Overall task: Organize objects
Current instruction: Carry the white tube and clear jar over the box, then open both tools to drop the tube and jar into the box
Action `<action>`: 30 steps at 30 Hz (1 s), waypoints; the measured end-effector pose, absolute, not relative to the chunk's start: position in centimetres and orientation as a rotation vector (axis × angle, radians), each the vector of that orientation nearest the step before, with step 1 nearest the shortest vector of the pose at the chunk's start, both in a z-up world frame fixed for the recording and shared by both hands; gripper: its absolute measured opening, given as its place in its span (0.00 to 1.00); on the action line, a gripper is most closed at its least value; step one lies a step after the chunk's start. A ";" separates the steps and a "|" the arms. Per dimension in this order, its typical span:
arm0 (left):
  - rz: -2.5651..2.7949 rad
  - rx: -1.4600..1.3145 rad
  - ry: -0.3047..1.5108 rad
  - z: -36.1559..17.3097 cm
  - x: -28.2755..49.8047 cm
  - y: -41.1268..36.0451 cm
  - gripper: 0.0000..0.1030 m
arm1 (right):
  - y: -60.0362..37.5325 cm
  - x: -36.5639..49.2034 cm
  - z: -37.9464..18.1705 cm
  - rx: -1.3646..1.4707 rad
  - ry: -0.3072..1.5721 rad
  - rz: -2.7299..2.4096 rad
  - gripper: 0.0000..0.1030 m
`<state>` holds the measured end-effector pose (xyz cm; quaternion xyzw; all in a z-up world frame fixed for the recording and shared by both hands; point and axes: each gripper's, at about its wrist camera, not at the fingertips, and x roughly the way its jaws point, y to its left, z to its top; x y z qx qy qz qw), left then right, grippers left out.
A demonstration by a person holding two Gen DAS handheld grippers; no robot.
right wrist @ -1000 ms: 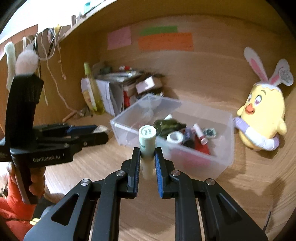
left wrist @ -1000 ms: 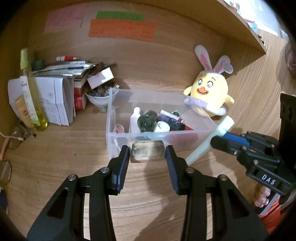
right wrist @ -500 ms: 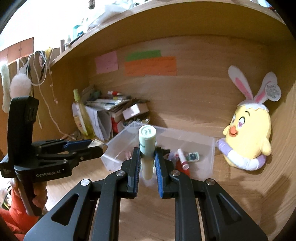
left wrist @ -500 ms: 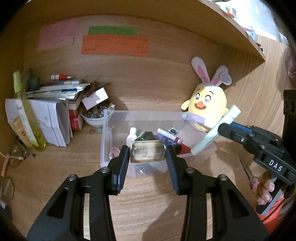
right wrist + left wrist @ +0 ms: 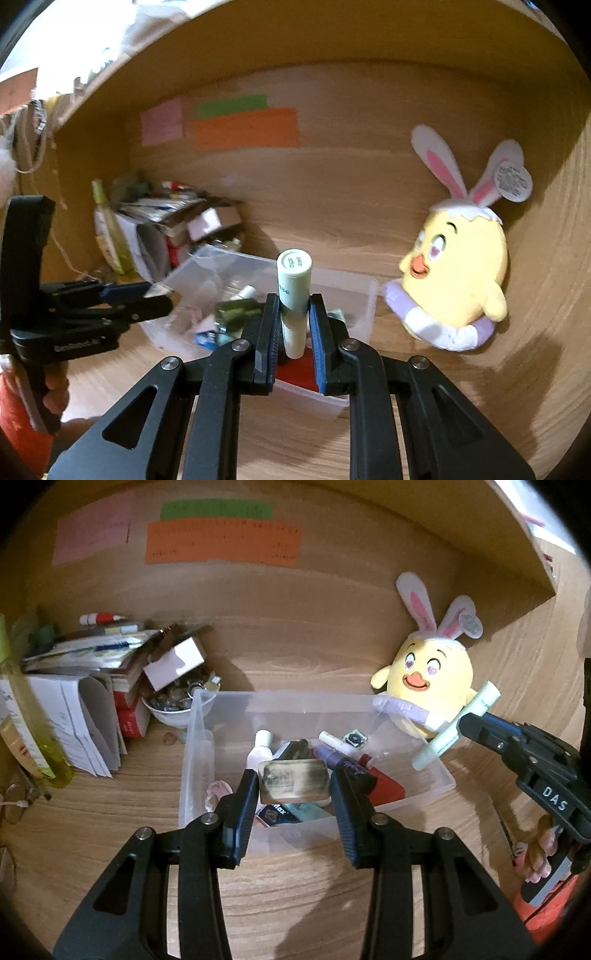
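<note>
My left gripper (image 5: 293,794) clamps a small block above the clear bin (image 5: 195,738); my right gripper (image 5: 293,328) pinches an upright tube beside it.

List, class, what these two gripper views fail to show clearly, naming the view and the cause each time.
- Label on the small block in the left gripper: left wrist view, blurred.
- Writing on the orange note: both views, too small.
- Lower end of the pale green tube in the right gripper: right wrist view, sunk between its jaws.
- Contents of the clear bin: right wrist view, motion blur.
</note>
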<state>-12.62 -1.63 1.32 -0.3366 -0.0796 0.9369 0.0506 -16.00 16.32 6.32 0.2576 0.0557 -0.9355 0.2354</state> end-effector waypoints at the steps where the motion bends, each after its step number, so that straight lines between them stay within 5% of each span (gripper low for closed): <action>1: 2.847 -1.034 -0.244 1.1 -12.9 -1.6 0.39 | 16.3 -16.4 6.0 0.729 0.175 -2.583 0.14; 25: 2.767 -1.107 -0.256 -1.6 -16.1 -1.8 0.39 | 11.0 -20.9 1.1 0.935 0.286 -2.491 0.17; 30: 2.765 -1.116 -0.274 -1.8 -16.1 -2.1 0.50 | 10.1 -20.9 0.2 0.962 0.320 -2.465 0.22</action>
